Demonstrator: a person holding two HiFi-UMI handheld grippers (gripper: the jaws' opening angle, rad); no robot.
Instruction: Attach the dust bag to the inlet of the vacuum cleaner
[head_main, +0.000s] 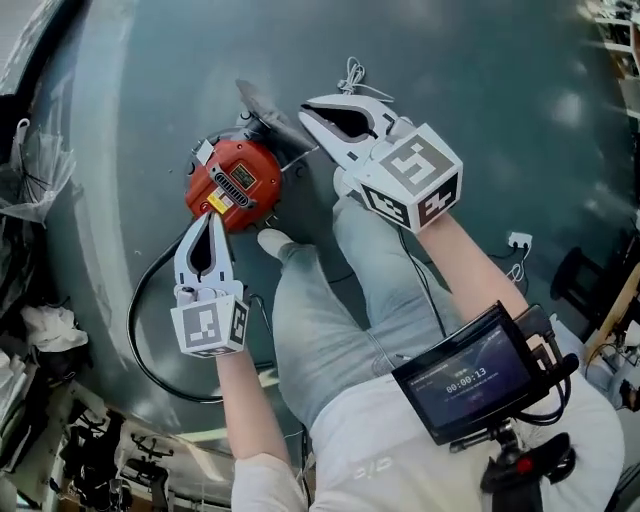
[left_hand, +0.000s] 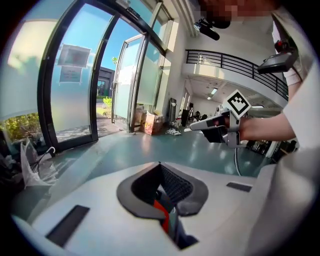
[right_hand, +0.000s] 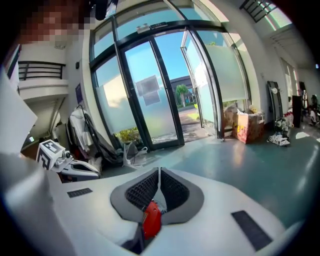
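The red vacuum cleaner (head_main: 235, 185) stands on the green floor below me, its black hose (head_main: 135, 320) looping to the left. A dark grey piece (head_main: 262, 100) lies just beyond it; I cannot tell what it is. My left gripper (head_main: 207, 216) hangs raised over the vacuum's near side, shut and empty. My right gripper (head_main: 303, 108) is held up to the right of the vacuum, also shut with nothing in it. In the left gripper view the left gripper (left_hand: 160, 165) has its pads meeting, and the right gripper (left_hand: 200, 127) shows beyond. In the right gripper view the right gripper (right_hand: 159, 170) is closed.
The person's legs and a white shoe (head_main: 272, 240) are right of the vacuum. A small monitor (head_main: 470, 375) hangs at the chest. A white cable (head_main: 350, 75) and a plug (head_main: 518, 240) lie on the floor. Glass doors (right_hand: 150, 100), bags (head_main: 30, 180) and boxes (right_hand: 247, 125) line the edges.
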